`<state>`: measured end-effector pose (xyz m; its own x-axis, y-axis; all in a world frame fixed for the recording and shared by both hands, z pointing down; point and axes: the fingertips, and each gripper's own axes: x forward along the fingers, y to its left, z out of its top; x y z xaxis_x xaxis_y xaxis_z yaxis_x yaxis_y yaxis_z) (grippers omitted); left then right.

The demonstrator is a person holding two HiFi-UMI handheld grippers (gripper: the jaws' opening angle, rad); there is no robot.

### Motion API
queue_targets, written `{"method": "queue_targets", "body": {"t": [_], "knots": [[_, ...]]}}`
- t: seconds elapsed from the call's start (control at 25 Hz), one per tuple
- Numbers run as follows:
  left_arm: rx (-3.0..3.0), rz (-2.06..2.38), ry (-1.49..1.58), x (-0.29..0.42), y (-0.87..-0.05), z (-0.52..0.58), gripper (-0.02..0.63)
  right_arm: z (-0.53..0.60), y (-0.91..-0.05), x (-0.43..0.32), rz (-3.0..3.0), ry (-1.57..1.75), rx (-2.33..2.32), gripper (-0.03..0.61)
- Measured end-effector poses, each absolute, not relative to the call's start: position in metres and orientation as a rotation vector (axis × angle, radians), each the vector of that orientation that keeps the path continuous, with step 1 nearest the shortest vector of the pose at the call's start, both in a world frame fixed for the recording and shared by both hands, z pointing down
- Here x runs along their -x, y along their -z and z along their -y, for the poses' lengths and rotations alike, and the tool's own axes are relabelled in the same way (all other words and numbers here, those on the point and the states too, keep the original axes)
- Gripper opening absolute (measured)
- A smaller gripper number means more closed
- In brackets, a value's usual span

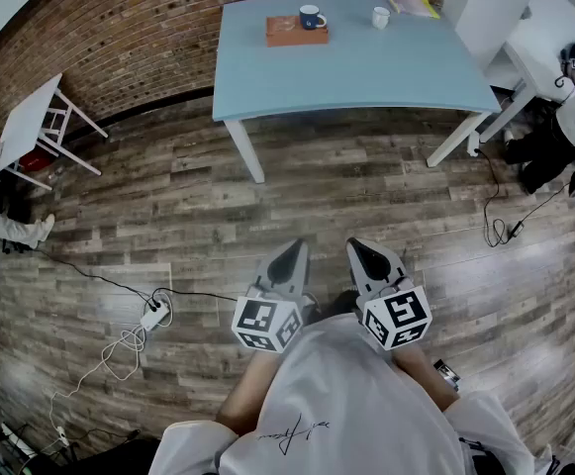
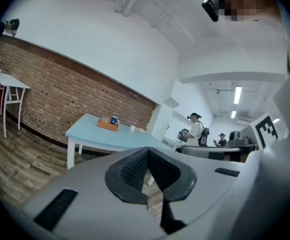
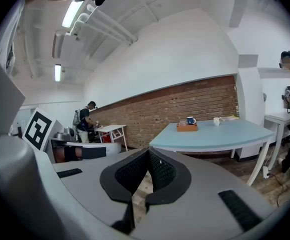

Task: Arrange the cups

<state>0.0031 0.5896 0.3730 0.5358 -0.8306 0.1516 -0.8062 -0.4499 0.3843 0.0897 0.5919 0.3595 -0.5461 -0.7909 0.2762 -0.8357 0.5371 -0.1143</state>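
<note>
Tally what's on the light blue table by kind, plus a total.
Cups: 2 (blue mug, white cup)
Orange tray: 1
Yellow booklet: 1
Total: 4
There may be something pale on the tray beside the mug. It is too small to tell, so it is not counted.

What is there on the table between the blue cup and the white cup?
Only bare tabletop, from the brown tray under the blue cup to the white cup; the head view shows it.
</note>
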Motion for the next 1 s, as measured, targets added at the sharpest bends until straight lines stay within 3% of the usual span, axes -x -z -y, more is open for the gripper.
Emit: {"method": "queue_targets", "body": {"t": [1.0], "knots": [[-2.344,1.418,0.06,-0.002,-0.369,-0.456,0.008,-0.45,-0.366,-0.084,2.607,-0.447,-1.373,0.021]]}}
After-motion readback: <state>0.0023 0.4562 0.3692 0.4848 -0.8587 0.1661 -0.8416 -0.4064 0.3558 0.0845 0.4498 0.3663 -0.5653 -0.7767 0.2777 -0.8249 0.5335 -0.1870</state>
